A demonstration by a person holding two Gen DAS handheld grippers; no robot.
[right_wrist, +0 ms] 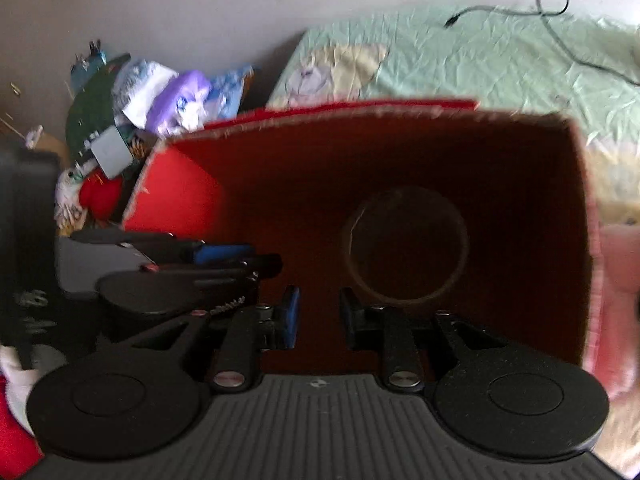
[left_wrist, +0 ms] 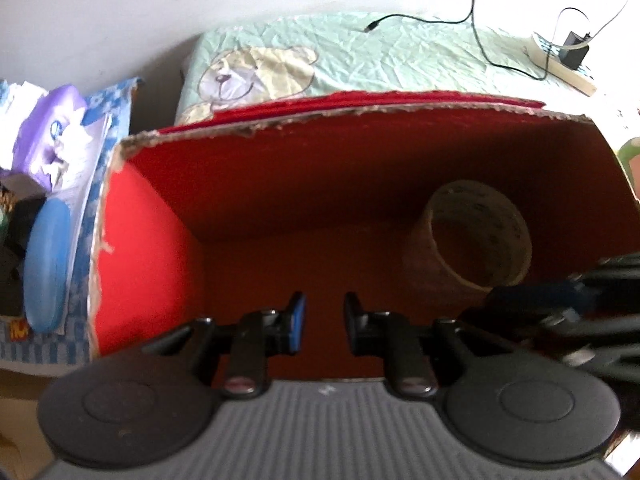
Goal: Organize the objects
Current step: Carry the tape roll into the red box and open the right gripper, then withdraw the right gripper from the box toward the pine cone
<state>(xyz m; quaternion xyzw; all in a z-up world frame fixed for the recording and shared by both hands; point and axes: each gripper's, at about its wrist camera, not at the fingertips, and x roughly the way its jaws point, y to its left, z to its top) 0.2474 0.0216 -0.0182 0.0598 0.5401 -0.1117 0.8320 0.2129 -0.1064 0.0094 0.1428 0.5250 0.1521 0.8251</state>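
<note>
A red open-topped cardboard box (left_wrist: 160, 240) with torn edges fills both views; it also shows in the right wrist view (right_wrist: 180, 200). A brown roll of tape (left_wrist: 468, 236) lies inside it on the right, seen as a dark ring in the right wrist view (right_wrist: 406, 244). My left gripper (left_wrist: 324, 322) is open and empty above the box's near side. My right gripper (right_wrist: 319, 318) is open and empty, just in front of the tape roll. Each gripper shows at the edge of the other's view.
A bed with a pale green teddy-bear sheet (left_wrist: 360, 56) lies behind the box, with a black cable (left_wrist: 476, 28) and a power strip (left_wrist: 560, 60) on it. A pile of bags and a blue oval case (left_wrist: 46, 264) sit left of the box. A pink soft object (right_wrist: 616, 300) is at the right.
</note>
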